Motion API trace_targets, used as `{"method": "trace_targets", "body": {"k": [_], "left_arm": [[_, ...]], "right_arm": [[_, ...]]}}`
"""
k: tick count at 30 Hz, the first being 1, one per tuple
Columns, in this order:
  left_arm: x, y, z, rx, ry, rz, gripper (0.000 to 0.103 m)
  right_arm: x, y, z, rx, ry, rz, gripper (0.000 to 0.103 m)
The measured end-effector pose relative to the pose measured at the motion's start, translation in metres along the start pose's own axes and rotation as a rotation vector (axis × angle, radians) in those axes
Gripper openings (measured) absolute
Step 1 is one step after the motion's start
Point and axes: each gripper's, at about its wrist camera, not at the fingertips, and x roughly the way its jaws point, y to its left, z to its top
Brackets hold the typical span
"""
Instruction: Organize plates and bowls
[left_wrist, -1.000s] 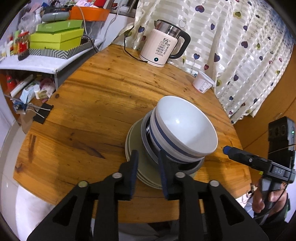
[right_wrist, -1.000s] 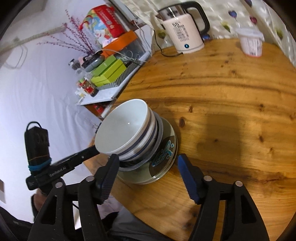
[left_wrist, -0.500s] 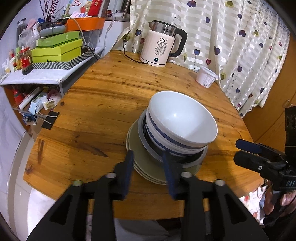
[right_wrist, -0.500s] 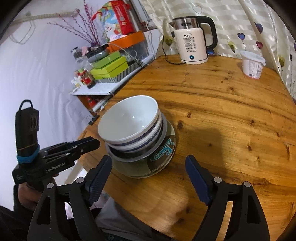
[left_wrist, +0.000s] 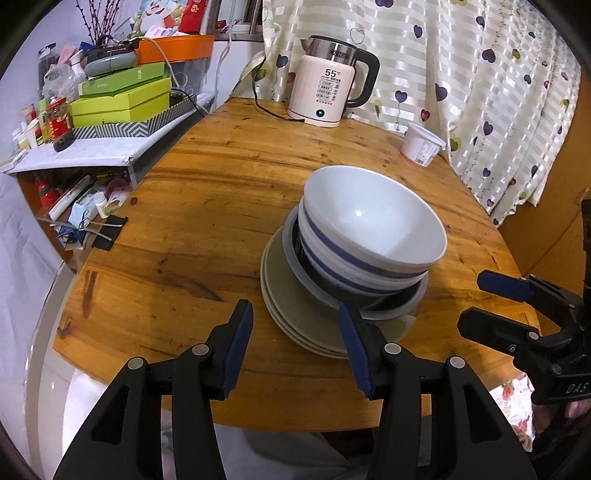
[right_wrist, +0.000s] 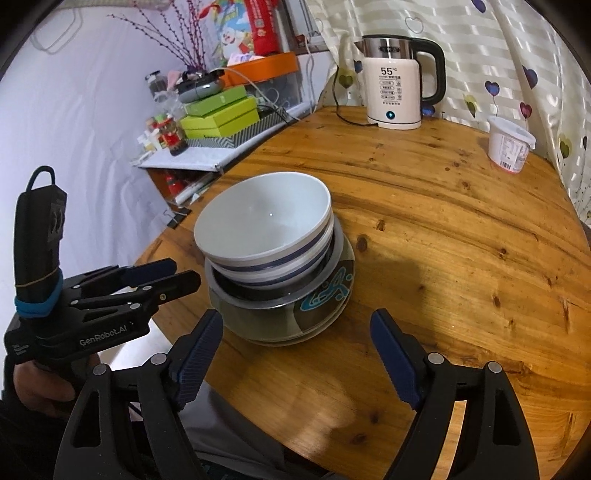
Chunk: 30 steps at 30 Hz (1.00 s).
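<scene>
Round wooden table (left_wrist: 207, 206): stack of bowls and plates (left_wrist: 354, 258) near its front edge, just beyond left gripper (left_wrist: 295, 347) and right gripper (right_wrist: 295, 354), both spread, jaws just opened, pinching nothing.

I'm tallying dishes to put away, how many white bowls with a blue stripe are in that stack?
2 show: the top bowl and a second bowl nested directly under it, both sitting in the dark dish on the plates. More could be hidden inside.

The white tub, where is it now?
The tub stands at the table's far right edge, right of the kettle, beside the curtain.
</scene>
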Motion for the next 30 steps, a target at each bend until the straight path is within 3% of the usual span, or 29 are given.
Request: {"method": "trace_targets", "body": {"k": [7,30], "left_arm": [[0.003,-0.004,-0.004,0.021,0.012,0.043,0.050],[0.013,-0.007,-0.007,0.011,0.046,0.027,0.050]], "right_arm": [[0.004,0.005,0.000,-0.012,0.009,-0.027,0.083],[0.018,0.009,-0.003,-0.032,0.043,-0.040,0.083]]}}
